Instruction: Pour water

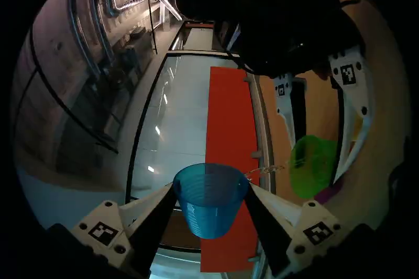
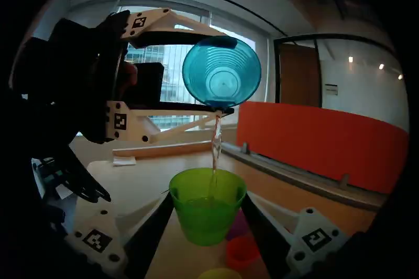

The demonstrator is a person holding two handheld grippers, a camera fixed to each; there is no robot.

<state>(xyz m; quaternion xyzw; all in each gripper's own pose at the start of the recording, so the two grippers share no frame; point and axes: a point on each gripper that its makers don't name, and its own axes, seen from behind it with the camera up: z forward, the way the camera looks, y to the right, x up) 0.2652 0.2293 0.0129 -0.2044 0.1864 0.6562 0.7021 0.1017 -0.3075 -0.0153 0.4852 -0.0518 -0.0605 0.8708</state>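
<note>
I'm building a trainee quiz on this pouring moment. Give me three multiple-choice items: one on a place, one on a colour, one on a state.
1. In the right gripper view, where is the blue cup relative to the green cup?
A) above B) below C) inside
2. What colour is the cup in the right gripper?
A) white B) green C) black
3. How is the blue cup?
A) upright B) lying on a table C) tipped, pouring

Answers: 1 A, it hangs over the green cup. 2 B, that gripper's fingers clasp the green cup. 3 C, water streams from its rim into the green cup.
</note>
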